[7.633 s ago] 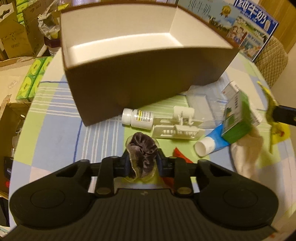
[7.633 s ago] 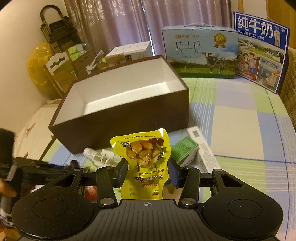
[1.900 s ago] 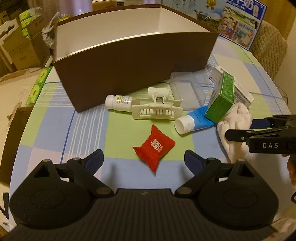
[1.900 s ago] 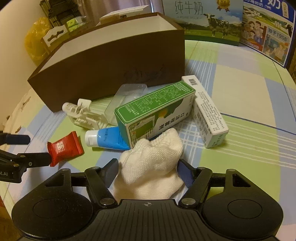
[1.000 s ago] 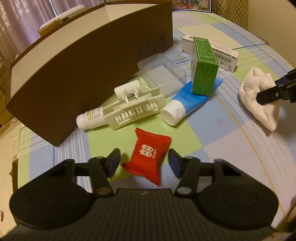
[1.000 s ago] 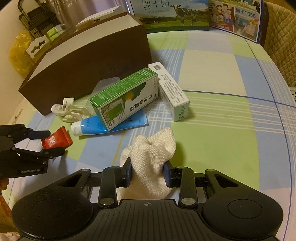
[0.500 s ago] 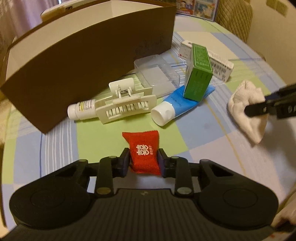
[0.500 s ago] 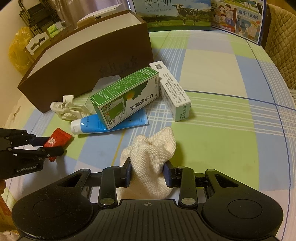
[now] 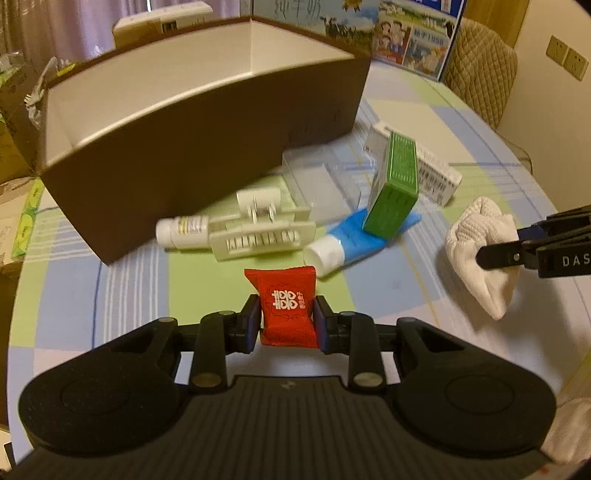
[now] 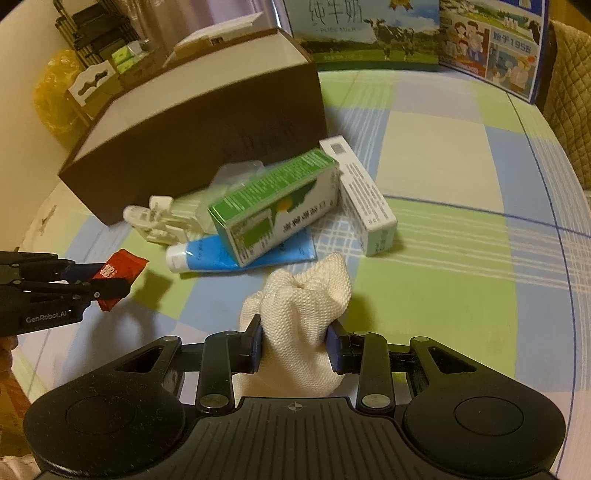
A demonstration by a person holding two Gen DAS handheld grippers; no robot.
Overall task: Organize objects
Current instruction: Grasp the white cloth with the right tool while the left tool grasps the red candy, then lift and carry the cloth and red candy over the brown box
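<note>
My left gripper (image 9: 286, 321) is shut on a red candy packet (image 9: 286, 306) and holds it above the checked tablecloth; the packet also shows in the right wrist view (image 10: 118, 271). My right gripper (image 10: 294, 341) is shut on a white knitted cloth (image 10: 301, 321), lifted off the table; it shows at the right of the left wrist view (image 9: 480, 251). The open brown box (image 9: 207, 147) with a white inside stands behind the loose items.
In front of the box lie a white pill bottle (image 9: 183, 230), a white hair claw (image 9: 262, 234), a clear plastic tray (image 9: 319, 177), a blue tube (image 9: 351, 243), a green carton (image 9: 395, 192) and a white carton (image 10: 360, 201). Milk cartons (image 10: 369, 33) stand at the far edge.
My left gripper closed on the red packet and has lifted it toward the box. My right gripper keeps the white cloth and has raised it slightly.
</note>
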